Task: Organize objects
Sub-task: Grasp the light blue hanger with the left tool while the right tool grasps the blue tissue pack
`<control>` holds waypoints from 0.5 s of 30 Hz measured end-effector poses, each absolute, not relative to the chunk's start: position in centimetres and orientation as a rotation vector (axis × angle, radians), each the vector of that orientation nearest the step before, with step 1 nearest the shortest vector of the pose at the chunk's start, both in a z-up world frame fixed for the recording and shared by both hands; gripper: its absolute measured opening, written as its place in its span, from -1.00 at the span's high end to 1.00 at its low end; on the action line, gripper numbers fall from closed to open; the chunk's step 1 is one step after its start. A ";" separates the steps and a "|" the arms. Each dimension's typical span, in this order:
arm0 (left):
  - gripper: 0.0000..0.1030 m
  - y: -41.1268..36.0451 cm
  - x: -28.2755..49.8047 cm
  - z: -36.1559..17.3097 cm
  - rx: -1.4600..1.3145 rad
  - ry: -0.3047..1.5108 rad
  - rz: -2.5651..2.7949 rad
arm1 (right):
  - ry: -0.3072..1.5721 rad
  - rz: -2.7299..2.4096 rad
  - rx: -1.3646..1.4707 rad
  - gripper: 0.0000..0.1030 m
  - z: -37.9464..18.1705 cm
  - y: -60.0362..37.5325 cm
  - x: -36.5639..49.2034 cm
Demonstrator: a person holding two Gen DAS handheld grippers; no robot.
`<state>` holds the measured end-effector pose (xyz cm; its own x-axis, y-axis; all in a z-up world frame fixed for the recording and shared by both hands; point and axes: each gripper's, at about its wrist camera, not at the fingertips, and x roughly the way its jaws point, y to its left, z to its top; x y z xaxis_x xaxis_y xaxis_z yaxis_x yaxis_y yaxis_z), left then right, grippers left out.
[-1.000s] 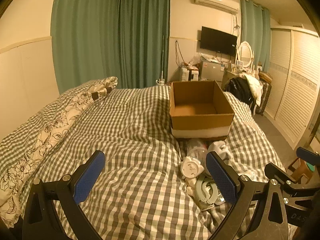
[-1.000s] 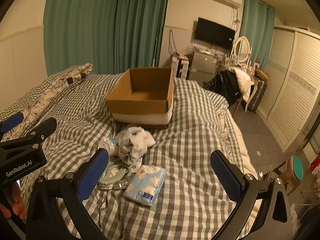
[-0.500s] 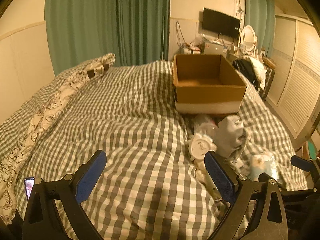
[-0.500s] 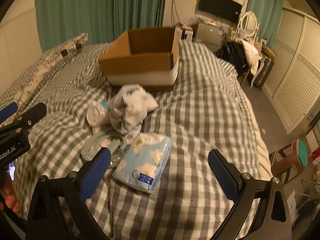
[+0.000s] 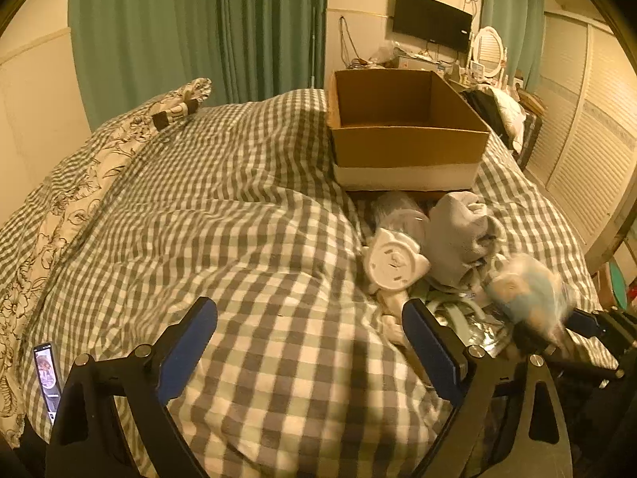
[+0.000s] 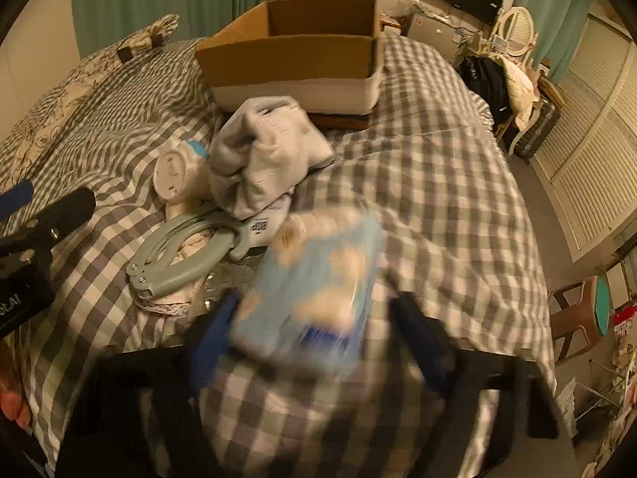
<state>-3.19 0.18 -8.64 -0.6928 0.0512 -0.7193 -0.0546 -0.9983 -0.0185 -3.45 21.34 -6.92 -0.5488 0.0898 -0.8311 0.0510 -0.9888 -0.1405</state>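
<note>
An open cardboard box [image 5: 406,135] stands on the checked bed; it also shows in the right wrist view [image 6: 290,59]. In front of it lie a grey-white cloth bundle [image 6: 266,151], a white round container [image 6: 175,171], and a grey-green folding clip hanger [image 6: 187,255]. My right gripper [image 6: 314,338] is shut on a light blue tissue pack [image 6: 318,279], blurred by motion, just above the bed. The pack also shows in the left wrist view [image 5: 529,294]. My left gripper [image 5: 310,350] is open and empty over bare bedding, left of the pile.
A floral pillow [image 5: 79,183] lies along the bed's left side. A phone [image 5: 47,378] lies at the lower left. A stool [image 6: 585,314] stands on the floor right of the bed, near louvred wardrobe doors [image 6: 597,127].
My right gripper moved down and forward and closed on the tissue pack, which now sits between its fingers. My left gripper moved forward toward the pile and stays open.
</note>
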 end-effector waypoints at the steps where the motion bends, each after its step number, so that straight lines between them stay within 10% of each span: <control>1: -0.84 0.5 -3.1 -8.6 -1.205 0.006 2.826 | -0.223 2.736 -1.475 0.12 -6.6 21.6 -3.3; 4: -0.82 1.5 -2.8 -8.4 -1.199 0.005 2.784 | -0.196 2.745 -1.472 0.45 -5.7 22.8 -3.1; 12: -0.82 4.1 -2.8 -9.3 -1.237 0.095 2.699 | -0.165 2.819 -1.454 0.46 -4.8 23.3 -2.2; 15: -0.82 4.7 -3.1 -10.0 -1.261 0.112 2.666 | -0.149 2.910 -1.440 -0.17 -3.9 23.4 -1.8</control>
<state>-3.11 4.73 -9.95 -0.6201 0.1388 -0.7722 -0.2032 -0.9791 -0.0128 -1.79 23.35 -3.91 -0.6028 -0.0562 -0.7959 0.1375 -0.9899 -0.0342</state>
